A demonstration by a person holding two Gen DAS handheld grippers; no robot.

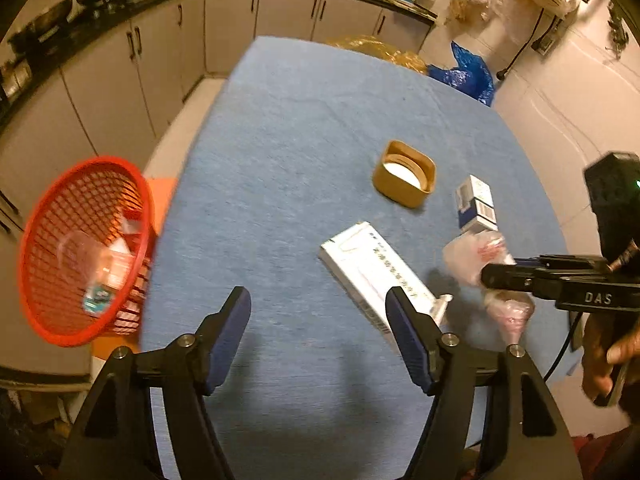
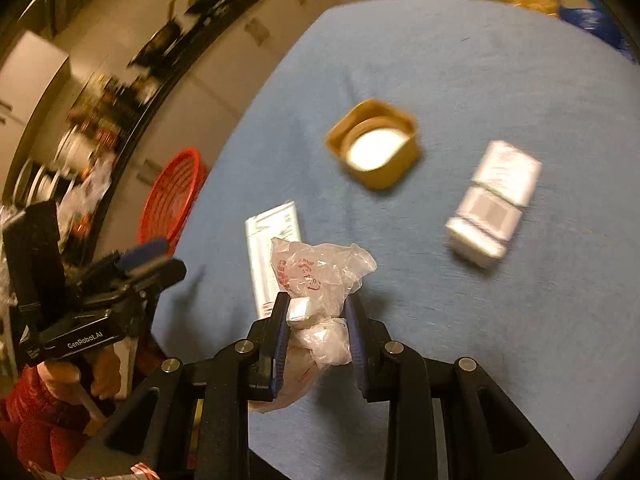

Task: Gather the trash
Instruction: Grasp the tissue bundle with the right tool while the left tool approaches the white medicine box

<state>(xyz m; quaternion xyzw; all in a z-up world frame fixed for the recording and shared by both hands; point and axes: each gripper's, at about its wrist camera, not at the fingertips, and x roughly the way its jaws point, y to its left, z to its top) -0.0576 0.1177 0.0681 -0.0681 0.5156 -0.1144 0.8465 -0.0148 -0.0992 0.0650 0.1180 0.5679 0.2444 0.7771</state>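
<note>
The right gripper [image 2: 316, 316] pinches a crumpled plastic bag [image 2: 320, 276] between its narrowed jaws above the blue table [image 2: 460, 340]; the left gripper [image 1: 318, 300] hangs open and empty near the red basket [image 1: 86, 248].

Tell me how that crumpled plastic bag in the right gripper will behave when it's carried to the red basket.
The plastic bag looks thin and crinkled, so it is probably floppy and very light. It bulges out above and below the right gripper, so loose parts may sag or snag. The film looks glossy, so it could slip if the grip eases.
</note>
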